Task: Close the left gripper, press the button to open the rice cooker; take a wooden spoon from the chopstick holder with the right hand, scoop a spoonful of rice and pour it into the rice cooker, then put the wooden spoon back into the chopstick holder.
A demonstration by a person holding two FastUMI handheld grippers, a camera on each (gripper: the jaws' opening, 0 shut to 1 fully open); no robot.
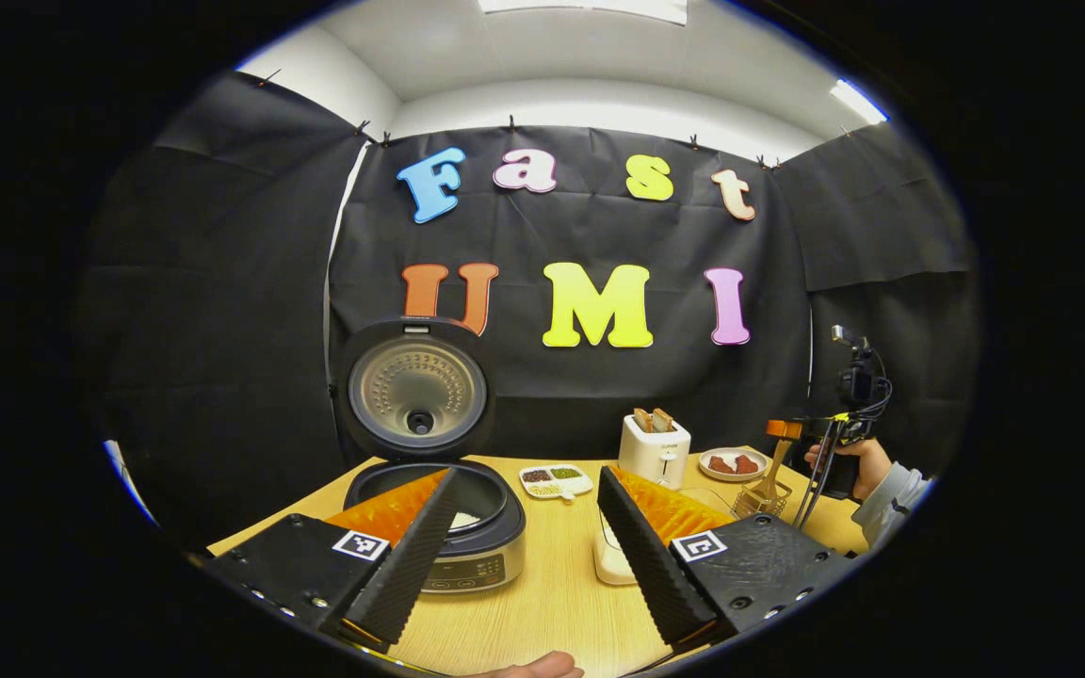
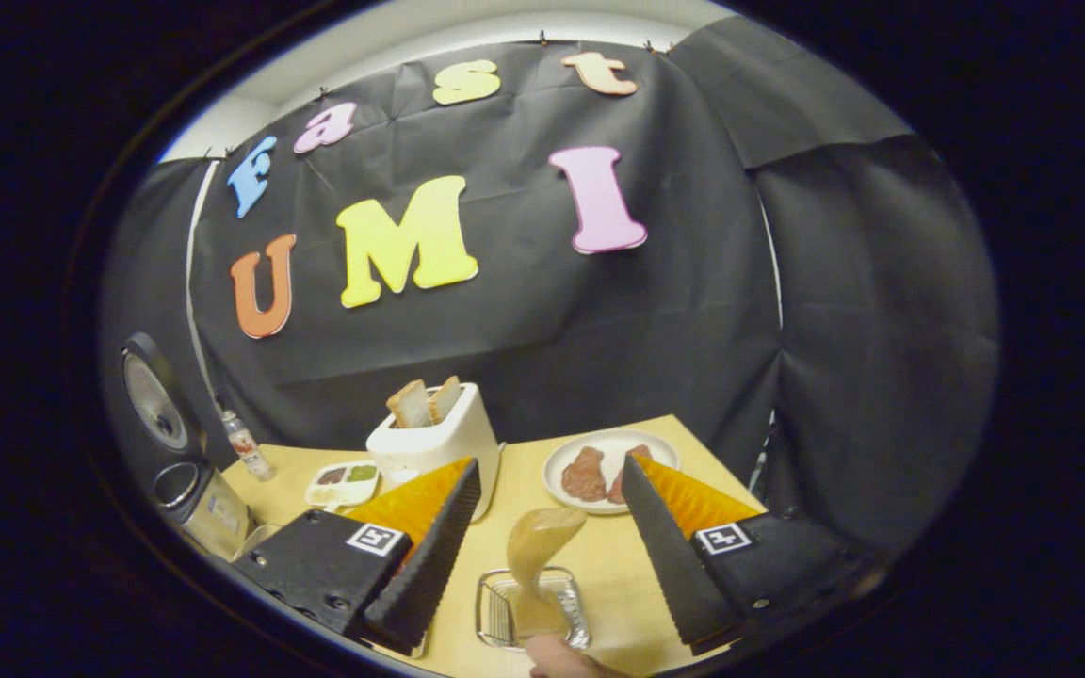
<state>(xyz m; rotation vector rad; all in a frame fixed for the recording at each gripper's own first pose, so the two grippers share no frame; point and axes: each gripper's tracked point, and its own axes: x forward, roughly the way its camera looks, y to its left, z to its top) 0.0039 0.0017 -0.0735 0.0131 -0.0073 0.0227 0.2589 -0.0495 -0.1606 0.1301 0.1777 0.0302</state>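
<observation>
Right gripper view: right gripper point(image 2: 542, 541) fingers apart, nothing held. Wooden spoon point(image 2: 537, 565) lay between them, upright in chopstick holder point(image 2: 530, 609), bowl end up, tilted right. Left gripper point(image 1: 526, 527) fingers apart near open rice cooker point(image 1: 448, 527).

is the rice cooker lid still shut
No, the rice cooker lid stands raised, its inner side facing the left gripper view.
</observation>
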